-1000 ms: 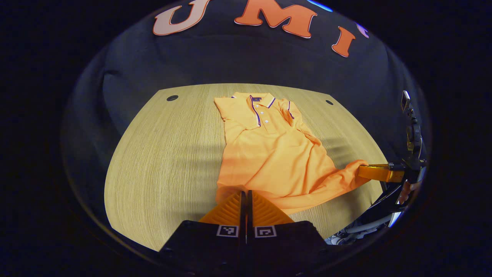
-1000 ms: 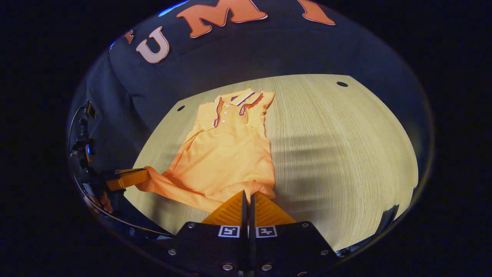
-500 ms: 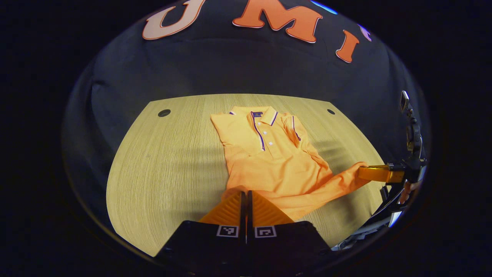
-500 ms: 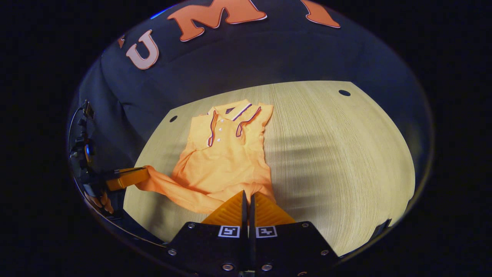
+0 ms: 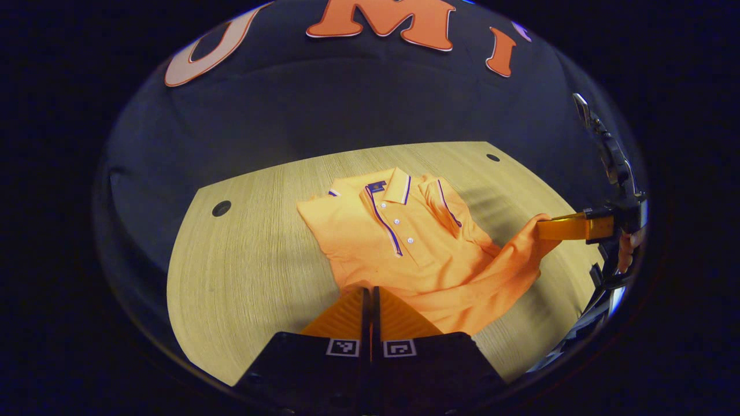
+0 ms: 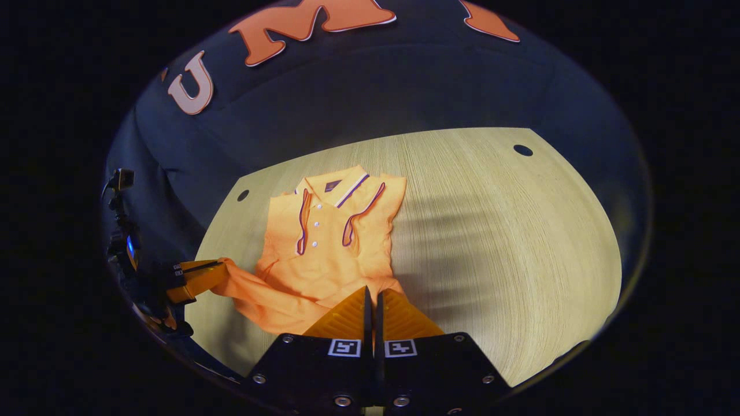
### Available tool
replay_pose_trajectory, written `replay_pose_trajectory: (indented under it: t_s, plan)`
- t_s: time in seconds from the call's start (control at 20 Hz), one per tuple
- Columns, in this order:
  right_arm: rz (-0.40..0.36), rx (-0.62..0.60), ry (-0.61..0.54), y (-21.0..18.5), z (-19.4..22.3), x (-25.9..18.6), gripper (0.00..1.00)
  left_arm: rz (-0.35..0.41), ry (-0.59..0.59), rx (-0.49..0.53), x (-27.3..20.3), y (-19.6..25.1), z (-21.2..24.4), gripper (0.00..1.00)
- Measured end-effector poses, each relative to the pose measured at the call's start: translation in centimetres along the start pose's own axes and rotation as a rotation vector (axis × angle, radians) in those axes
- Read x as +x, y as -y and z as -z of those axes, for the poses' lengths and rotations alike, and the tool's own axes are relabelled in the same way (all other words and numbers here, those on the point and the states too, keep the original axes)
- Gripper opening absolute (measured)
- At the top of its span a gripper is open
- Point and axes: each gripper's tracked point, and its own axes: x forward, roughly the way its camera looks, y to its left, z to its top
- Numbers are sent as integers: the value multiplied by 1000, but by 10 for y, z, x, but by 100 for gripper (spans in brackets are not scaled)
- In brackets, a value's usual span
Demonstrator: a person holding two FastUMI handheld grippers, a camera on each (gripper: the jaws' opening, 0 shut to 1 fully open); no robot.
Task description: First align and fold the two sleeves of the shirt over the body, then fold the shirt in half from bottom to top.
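An orange polo shirt (image 5: 404,242) lies on a wooden table (image 5: 243,271), collar toward 12 o'clock. The left gripper (image 5: 370,294) and right gripper (image 6: 373,297) each clench a lifted hem corner at 6 o'clock. The pinched cloth is hidden between the fingers, so the grip looks firm but is hard to confirm.

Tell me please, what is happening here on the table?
A person is folding an orange polo shirt on a wooden table, with a gripper in each hand. The left gripper and the right gripper each pinch a bottom corner of the shirt and hold the hem lifted off the table. The sleeves already lie folded over the body, so this is the bottom-to-top fold.
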Motion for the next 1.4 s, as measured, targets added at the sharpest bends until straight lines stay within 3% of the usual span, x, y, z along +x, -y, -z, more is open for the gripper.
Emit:
replay_pose_trajectory:
  t_s: [0.65,1.2,1.4]
  plan:
    - [37,-23,43,7,-87,63,1,-17,102,-48,68,-71,-89,1]
    - [59,17,2,7,-134,135,1,-66,99,-108,128,-124,-105,1]
    - [78,26,-56,15,-128,156,1,-71,62,-133,146,-137,-89,1]
